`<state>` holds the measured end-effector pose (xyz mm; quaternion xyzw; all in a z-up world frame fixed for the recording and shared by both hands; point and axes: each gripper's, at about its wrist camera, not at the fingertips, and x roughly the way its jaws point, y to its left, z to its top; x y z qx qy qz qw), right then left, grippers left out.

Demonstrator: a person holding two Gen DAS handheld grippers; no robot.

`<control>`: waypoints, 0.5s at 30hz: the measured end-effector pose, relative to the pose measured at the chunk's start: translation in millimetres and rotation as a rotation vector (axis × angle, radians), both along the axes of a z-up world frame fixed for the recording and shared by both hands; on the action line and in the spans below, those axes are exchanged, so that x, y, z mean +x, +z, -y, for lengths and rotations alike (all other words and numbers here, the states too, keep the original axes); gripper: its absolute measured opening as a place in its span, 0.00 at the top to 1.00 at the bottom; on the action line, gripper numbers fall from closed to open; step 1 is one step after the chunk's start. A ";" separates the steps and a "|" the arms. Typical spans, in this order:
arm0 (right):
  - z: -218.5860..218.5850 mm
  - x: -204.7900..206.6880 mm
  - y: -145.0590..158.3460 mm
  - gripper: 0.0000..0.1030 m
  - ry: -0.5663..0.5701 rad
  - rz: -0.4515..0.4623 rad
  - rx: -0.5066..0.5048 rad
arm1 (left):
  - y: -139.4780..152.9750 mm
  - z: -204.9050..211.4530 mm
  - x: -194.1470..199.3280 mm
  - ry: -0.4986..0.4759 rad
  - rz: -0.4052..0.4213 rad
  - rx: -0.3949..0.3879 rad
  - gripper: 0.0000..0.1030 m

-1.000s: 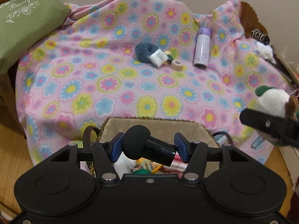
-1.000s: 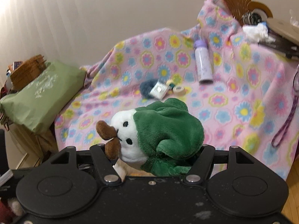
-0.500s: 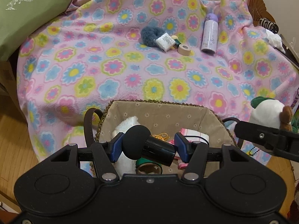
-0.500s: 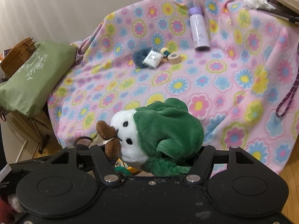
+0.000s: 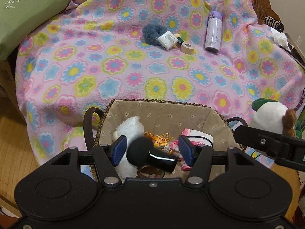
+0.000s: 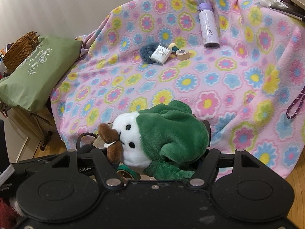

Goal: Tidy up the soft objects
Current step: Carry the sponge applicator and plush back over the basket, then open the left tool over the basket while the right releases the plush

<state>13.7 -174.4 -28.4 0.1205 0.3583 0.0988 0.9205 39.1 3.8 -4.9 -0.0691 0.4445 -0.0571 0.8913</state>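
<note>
The plush toy (image 6: 162,135) sits between the right gripper's (image 6: 158,156) opening jaws (pads hidden).

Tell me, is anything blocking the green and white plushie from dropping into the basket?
Nothing solid. The plushie sits between the opening right gripper, above the basket. Below lie a white fluffy toy and a tape roll, soft clutter, not a barrier.

I see a home room: flowered fleece blanket (image 5: 118,64), green cushion (image 5: 24,13), wicker basket (image 6: 21,47), wooden floor (image 5: 17,147).
</note>
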 end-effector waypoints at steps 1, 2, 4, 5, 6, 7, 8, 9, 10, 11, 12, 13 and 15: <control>-0.2 0.4 -0.1 0.32 0.002 -0.002 0.001 | 0.4 -0.2 -0.4 0.001 0.005 -0.002 0.35; -0.5 0.9 -0.4 0.32 0.003 -0.003 0.002 | 1.0 -0.1 -0.9 0.000 0.011 -0.003 0.35; -1.0 1.6 -0.4 0.31 0.005 -0.004 0.002 | 1.8 0.3 -1.3 -0.004 0.017 -0.002 0.34; -1.1 1.1 -0.5 0.31 0.006 -0.003 0.002 | 1.8 0.9 -1.2 -0.004 0.016 -0.001 0.33; -1.1 1.2 -0.5 0.31 0.006 -0.003 0.001 | 1.4 1.1 -1.0 -0.004 0.015 0.000 0.32; -0.9 1.2 -0.4 0.30 0.006 -0.002 0.002 | 1.1 1.1 -0.6 -0.003 0.012 0.002 0.31; -0.9 1.1 -0.3 0.29 0.007 0.000 0.003 | 1.3 0.9 -0.4 0.000 0.010 0.003 0.30; -0.5 0.8 -0.4 0.29 0.008 0.001 0.003 | 1.2 0.5 -0.1 0.002 0.010 0.004 0.30; -0.6 0.8 0.0 0.28 0.008 0.003 0.002 | 1.4 0.0 -0.2 0.004 0.010 0.003 0.30; -0.8 0.1 0.0 0.28 0.008 0.004 0.002 | 1.6 -0.2 -0.5 0.009 0.011 0.004 0.30; -0.7 -0.2 0.1 0.28 0.010 0.006 0.003 | 2.0 -0.6 -0.6 0.013 0.014 0.006 0.30; -0.6 -0.5 0.4 0.28 0.010 0.008 0.003 | 2.2 -1.1 -1.0 0.016 0.016 0.007 0.30; -0.6 -0.7 0.8 0.28 0.010 0.013 0.002 | 2.9 -2.3 -1.8 0.024 0.020 0.008 0.30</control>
